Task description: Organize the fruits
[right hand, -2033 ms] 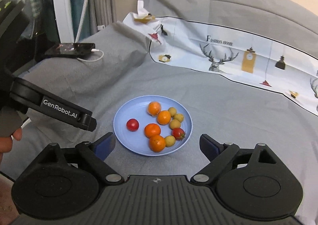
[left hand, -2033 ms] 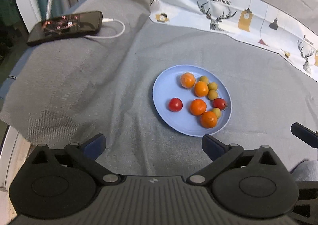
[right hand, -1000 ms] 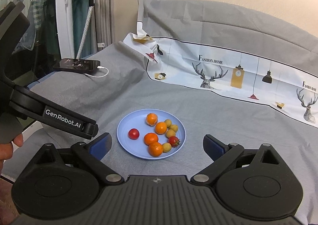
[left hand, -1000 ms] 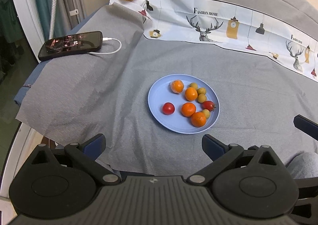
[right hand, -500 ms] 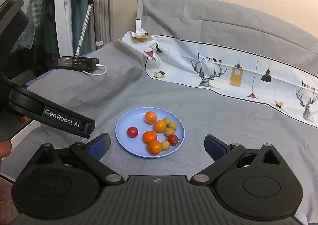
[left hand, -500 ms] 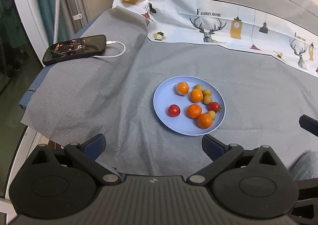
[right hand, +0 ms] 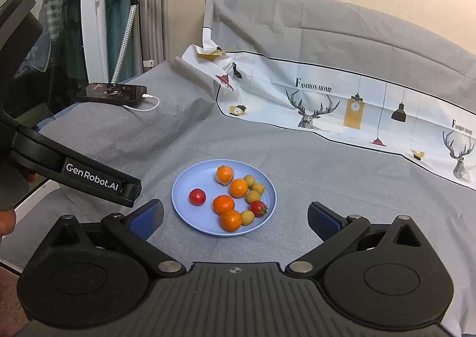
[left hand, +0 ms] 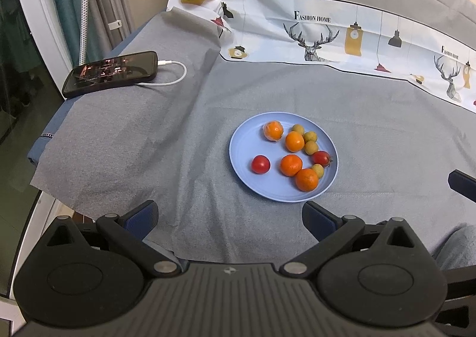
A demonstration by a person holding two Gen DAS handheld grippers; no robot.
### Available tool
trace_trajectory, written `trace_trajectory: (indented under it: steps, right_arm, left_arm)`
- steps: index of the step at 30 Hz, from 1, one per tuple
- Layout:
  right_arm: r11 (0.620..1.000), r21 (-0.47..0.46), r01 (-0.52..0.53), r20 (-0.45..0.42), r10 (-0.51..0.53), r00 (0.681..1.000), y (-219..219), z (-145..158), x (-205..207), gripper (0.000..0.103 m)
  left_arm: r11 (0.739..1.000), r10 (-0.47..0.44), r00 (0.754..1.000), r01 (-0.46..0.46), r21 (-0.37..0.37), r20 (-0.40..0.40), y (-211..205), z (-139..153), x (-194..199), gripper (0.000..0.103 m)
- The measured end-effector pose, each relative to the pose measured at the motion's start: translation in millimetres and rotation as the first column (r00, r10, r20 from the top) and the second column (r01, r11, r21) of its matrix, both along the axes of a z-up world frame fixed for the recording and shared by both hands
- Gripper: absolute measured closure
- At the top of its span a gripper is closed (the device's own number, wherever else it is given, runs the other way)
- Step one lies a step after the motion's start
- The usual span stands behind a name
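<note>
Both claws, left claw [left hand: 229,215] and right claw [right hand: 235,218], nearer blue plate [left hand: 247,143], wide apart, empty; right claw's tip edge-cropped.

Bare cloth [left hand: 184,140] around plate [left hand: 247,143]

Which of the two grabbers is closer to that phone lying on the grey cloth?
Left, it seems. The phone lies ahead-left of the left gripper; the right gripper sits further right, with the phone farther off.
</note>
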State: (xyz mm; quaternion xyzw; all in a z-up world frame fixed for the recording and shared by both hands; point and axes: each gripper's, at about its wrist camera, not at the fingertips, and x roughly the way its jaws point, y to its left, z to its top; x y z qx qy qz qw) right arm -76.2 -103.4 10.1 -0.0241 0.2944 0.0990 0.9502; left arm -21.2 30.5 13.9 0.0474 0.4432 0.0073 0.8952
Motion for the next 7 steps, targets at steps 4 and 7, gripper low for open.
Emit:
trace_trajectory:
  steps: [4,7]
  right_arm:
    - [1.0,0.0,-0.001,0.0,0.001,1.0,0.2,-0.4,0.3,0.001]
    - [1.0,0.002,-0.001,0.001,0.001,1.0,0.9,-0.4,0.3,0.001]
  left_arm:
    - [1.0,0.0,1.0,0.0,0.013,0.01,-1.1,-0.4,-0.8,0.0]
    - [1.0,-0.004,1.0,0.003,0.02,0.018,-2.1,0.6,-0.9,0.0]
